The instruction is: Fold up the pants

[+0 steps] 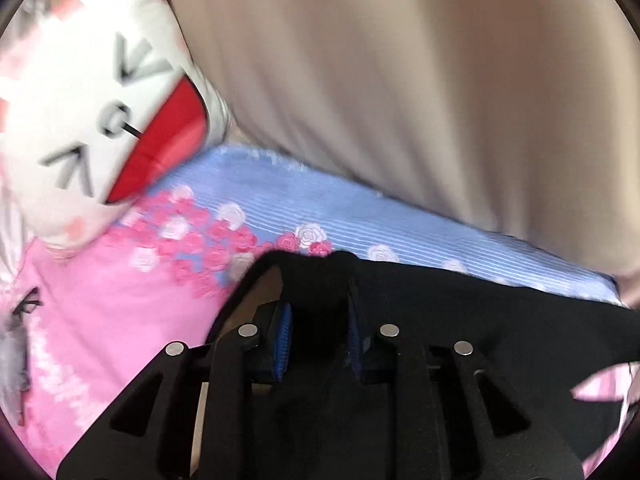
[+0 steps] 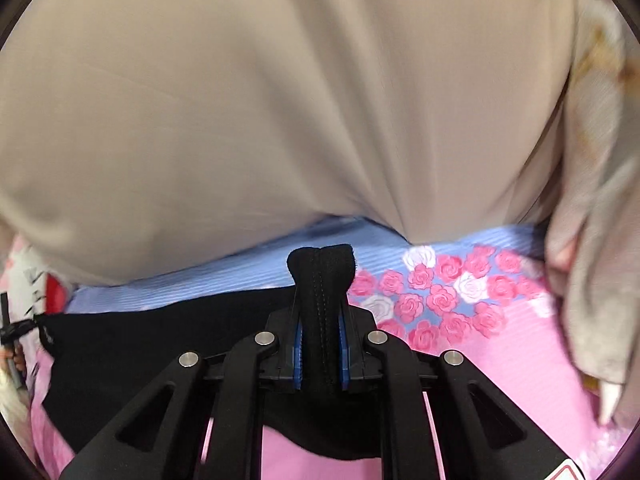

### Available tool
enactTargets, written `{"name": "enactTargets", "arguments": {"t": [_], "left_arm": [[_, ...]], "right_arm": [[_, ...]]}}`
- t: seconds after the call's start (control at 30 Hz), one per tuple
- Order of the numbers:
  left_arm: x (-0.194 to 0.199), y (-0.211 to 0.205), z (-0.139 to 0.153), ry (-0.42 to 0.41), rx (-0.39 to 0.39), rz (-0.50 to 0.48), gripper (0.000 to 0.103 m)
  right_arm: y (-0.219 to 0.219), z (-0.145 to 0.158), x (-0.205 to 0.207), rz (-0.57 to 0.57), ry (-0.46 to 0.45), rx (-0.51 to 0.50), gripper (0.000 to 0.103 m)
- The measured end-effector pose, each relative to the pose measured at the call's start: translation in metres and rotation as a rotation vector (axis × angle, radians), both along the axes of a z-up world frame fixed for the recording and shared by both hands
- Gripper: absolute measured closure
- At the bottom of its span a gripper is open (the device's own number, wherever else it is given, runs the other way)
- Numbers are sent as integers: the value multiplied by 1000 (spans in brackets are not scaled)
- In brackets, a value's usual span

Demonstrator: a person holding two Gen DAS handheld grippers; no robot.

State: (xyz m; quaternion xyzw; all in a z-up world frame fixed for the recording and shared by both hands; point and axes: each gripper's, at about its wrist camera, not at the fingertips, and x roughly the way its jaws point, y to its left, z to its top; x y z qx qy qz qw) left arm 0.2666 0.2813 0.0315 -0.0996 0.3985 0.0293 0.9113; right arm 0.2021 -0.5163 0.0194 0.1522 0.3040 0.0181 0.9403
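Note:
The black pants (image 1: pixel 500 320) lie on a pink and blue flowered bed sheet (image 1: pixel 120 300). My left gripper (image 1: pixel 320 304) is shut on a bunched edge of the pants, cloth filling the gap between its blue pads. In the right wrist view my right gripper (image 2: pixel 321 300) is shut on a thick stitched edge of the pants (image 2: pixel 321 276), which sticks up past the fingertips. The rest of the black cloth (image 2: pixel 160 344) stretches to the left over the sheet (image 2: pixel 500 360).
A beige pillow or cushion (image 1: pixel 400 80) rises just beyond both grippers and also fills the right wrist view (image 2: pixel 260 100). A white and pink cartoon-face pillow (image 1: pixel 88 120) is at the left. A light patterned fabric (image 2: pixel 600 240) hangs at the right.

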Motion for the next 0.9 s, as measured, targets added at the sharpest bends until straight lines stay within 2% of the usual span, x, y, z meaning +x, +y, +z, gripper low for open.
{"name": "enactTargets", "arguments": {"t": [0.1,0.17,0.23,0.3,0.4,0.5,0.57,0.63,0.67,0.73,0.77,0.8,0.87,0.9], "left_arm": [[-62,7,19,-29,-19,-32,80],[-109,5,18,-7,21,-44,80],[-141,5,10,16,26,-62,80],[-170,6,-3,42,26,-71,80],[-201,15,-36,103,19,-49,79],[-208,30,-77,182,27,13,77],[-209,35,-98,230,13,50,74],[-212,39,-100,234,19,88,66],[-217,39,-94,216,32,101,57],[-228,41,-77,162,79,140,35],[-234,42,-68,139,100,171,14],[-239,44,-61,115,115,202,9],[-247,44,-45,67,103,222,9],[-249,41,-40,56,87,209,9]], "right_arm": [[6,20,-61,51,-55,-49,91],[6,16,-97,51,-46,-59,91],[8,5,-128,58,-45,-61,91],[5,-9,-154,61,-30,-63,90],[2,-50,-182,43,38,-49,89],[-4,-89,-206,-3,128,-21,80],[-9,-99,-218,-17,143,12,62],[-17,-101,-234,-56,122,39,54],[-19,-100,-243,-66,108,46,53],[-22,-91,-260,-94,82,53,50],[-22,-87,-269,-103,73,52,48],[-24,-83,-275,-114,64,47,47],[-24,-73,-287,-127,40,58,42],[-24,-66,-287,-116,19,86,34]]}}
